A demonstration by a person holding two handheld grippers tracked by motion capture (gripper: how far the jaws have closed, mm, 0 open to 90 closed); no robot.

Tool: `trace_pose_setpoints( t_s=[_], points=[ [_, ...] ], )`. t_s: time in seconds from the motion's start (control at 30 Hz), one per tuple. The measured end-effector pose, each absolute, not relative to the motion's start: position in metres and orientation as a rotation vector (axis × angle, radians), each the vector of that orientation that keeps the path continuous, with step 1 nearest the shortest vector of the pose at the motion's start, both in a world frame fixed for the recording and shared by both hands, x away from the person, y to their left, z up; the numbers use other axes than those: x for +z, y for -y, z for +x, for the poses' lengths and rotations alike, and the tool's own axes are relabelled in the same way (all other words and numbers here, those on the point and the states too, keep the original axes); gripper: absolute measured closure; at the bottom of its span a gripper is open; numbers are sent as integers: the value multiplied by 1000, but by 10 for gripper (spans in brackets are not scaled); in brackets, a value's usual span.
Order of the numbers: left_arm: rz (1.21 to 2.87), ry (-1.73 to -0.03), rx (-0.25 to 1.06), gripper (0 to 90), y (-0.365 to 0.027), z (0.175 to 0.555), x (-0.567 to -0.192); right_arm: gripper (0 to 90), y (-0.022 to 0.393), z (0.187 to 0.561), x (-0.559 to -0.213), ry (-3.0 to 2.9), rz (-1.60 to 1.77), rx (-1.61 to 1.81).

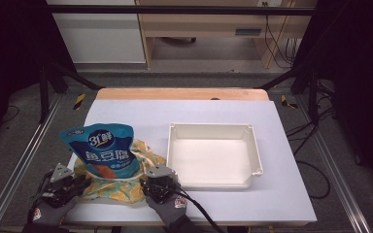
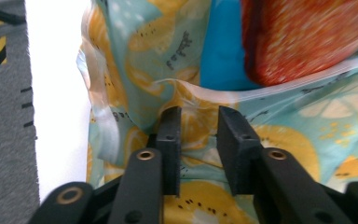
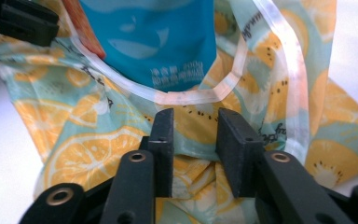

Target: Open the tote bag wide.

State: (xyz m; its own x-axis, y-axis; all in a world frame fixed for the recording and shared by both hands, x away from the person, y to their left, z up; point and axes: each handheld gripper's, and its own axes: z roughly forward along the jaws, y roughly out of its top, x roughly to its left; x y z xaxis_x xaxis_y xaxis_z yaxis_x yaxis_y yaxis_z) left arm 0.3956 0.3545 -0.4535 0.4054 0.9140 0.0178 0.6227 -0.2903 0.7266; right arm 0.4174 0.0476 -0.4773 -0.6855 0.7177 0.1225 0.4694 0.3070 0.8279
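Note:
A blue snack pouch stands partway inside a zip bag printed with orange slices, at the table's front left. My left gripper sits at the bag's left edge and my right gripper at its right edge. In the left gripper view the jaws stand apart over the bag's rim, with the pouch beyond. The right gripper view shows open jaws just below the bag's clear zip strip. Loose bag fabric lies in the gap, unpinched. The pouch rises behind it.
An empty white tray lies right of the bag on the white table sheet. The other gripper shows at the top left of the right gripper view. Metal rails flank the table, and the floor lies past its left edge.

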Motion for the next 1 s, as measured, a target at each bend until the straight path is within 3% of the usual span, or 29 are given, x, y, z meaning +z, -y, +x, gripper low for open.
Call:
trace_pose_setpoints(
  t_s=[0.27,1.0],
  points=[
    [1926,-1277,617,564,-356,384,-435,595,-42,414,-462,-2261,1056,1411],
    [1763,-1148,718,421,-352,367,-380,453,-20,408,-405,-2133,906,1552]
  ],
)
